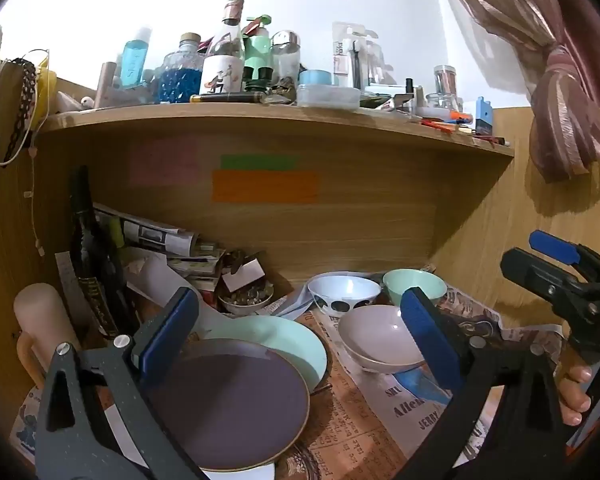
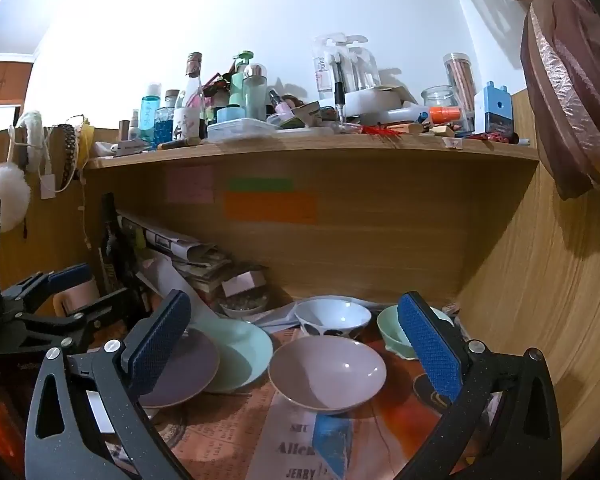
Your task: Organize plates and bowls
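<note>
A purple plate point(image 1: 224, 404) overlaps a mint plate point(image 1: 284, 344); pink point(image 1: 376, 336), spotted white point(image 1: 342, 288) and mint point(image 1: 414, 282) bowls sit upright nearby.

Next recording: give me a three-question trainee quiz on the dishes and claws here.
1. True or false: the purple plate overlaps the mint plate.
2. How many bowls stand on the newspaper?
3. Which bowl is nearest the cameras: A spotted bowl, B pink bowl, C mint bowl?

Key: 1 true. 2 three. 3 B. Both the left claw and right claw are open and empty.
</note>
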### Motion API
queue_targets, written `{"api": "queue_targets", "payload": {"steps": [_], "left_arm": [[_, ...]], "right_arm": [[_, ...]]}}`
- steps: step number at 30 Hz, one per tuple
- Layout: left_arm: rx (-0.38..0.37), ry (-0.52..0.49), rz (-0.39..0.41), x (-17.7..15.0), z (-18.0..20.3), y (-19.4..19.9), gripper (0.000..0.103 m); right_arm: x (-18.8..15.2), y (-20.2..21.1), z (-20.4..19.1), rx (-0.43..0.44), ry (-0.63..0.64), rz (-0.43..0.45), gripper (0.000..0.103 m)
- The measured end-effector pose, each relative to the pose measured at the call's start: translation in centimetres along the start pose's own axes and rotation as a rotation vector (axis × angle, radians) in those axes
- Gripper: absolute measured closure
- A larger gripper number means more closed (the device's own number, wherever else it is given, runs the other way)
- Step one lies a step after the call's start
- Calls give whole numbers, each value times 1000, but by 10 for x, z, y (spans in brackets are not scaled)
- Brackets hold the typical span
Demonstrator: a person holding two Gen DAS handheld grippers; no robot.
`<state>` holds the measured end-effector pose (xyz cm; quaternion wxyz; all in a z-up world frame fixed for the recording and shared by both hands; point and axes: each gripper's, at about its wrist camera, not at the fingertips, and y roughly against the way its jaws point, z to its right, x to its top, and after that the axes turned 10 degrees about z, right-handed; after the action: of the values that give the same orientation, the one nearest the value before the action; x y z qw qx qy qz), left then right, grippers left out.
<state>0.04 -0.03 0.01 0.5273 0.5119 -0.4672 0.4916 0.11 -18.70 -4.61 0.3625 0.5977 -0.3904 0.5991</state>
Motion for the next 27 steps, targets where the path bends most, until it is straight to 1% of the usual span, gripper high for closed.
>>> {"api": "queue_targets", "payload": {"steps": [3,4,6,7,9,10,11,17,22,27], "left_arm": [[0,-5,5,0,2,0,0],[3,-5,10,0,-7,-2,0],[1,-10,14,0,-6,-4,0],[1,4,18,-2,-14,-2,0],[-4,-1,20,-3,-14,-2,0],[8,26,21,0,-15,-1,0],[8,24,24,0,-16,-1,0],[14,15,45,3,-14,2,0],[28,-1,59,3,-7,5,0],[23,-4,59,5,-5,5,0]], "right_arm": [[1,0,1,-4,-1,-1,0],[2,1,1,-8,-3,1,0],[3,1,-1,-5,0,5,0],[4,1,-1,-3,-2,6,0],[4,2,1,0,-10,5,0],[4,1,0,2,-14,5,0],[3,0,-2,1,-16,5,0],[3,2,-2,4,-20,21,0],[6,1,-1,5,-32,19,0],[6,1,2,2,-46,18,0]]}}
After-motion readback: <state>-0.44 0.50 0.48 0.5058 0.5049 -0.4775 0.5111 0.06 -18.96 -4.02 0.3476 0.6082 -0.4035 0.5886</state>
